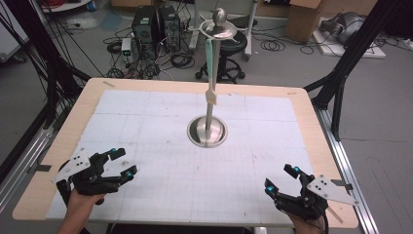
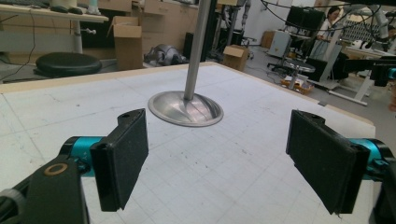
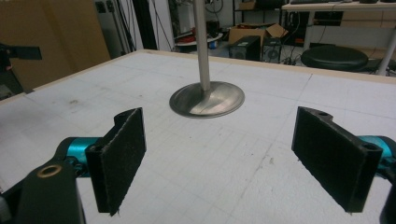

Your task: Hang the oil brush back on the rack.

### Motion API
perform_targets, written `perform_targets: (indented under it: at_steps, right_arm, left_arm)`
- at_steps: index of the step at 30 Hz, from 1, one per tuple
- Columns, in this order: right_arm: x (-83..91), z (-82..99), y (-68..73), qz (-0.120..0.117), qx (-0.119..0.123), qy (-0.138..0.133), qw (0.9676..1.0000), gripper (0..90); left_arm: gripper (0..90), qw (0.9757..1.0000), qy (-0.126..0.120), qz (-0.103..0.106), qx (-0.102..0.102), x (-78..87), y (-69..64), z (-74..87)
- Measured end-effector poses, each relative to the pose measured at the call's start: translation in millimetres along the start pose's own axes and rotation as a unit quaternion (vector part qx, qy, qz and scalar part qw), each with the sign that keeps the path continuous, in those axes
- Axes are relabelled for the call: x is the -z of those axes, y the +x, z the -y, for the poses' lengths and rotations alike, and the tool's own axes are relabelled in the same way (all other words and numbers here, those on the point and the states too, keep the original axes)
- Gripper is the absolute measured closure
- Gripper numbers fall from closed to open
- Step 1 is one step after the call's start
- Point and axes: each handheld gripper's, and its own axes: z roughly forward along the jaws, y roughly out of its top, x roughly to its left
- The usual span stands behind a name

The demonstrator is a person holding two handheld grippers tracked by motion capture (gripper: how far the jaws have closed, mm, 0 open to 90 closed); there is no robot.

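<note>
A metal stand rises from a round steel base (image 1: 207, 130) in the middle of the table, its pole (image 1: 211, 95) topped by a small dish with a rounded metal piece (image 1: 220, 23). The same base (image 2: 185, 108) (image 3: 207, 100) lies ahead of each gripper camera. My left gripper (image 1: 122, 163) rests near the front left corner, open, with nothing between its pads (image 2: 122, 157). At the front right my right gripper (image 1: 281, 178) is open too, its pads (image 3: 119, 157) wide apart and bare. Both are well short of the stand.
A white gridded mat (image 1: 146, 126) covers the wooden table (image 1: 78, 105). Beyond the far edge are a black stool (image 1: 229, 53), computer towers (image 1: 146, 22), loose cables and cardboard boxes (image 1: 303, 17). Black frame posts (image 1: 360, 44) stand at both sides.
</note>
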Motion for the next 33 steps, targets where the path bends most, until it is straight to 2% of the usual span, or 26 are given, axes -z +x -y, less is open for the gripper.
perform_targets:
  at_steps: [8, 19, 33]
  right_arm:
    - [2.9, 1.3, -5.5, 0.003, -0.008, -0.001, 1.0, 16.6]
    - [9.3, 2.0, -3.8, 0.011, -0.008, -0.002, 0.9999, 16.6]
    - [7.5, 1.4, -0.2, 0.007, -0.006, 0.001, 1.0, 16.6]
  left_arm:
    - [21.5, 1.0, -0.001, -0.005, 0.003, -2.1, 2.3, 0.5]
    - [21.4, 1.0, 0.0, -0.006, 0.002, -0.9, 3.2, 1.5]
    - [21.4, 0.9999, 0.002, -0.01, 0.001, 1.4, 3.3, 3.3]
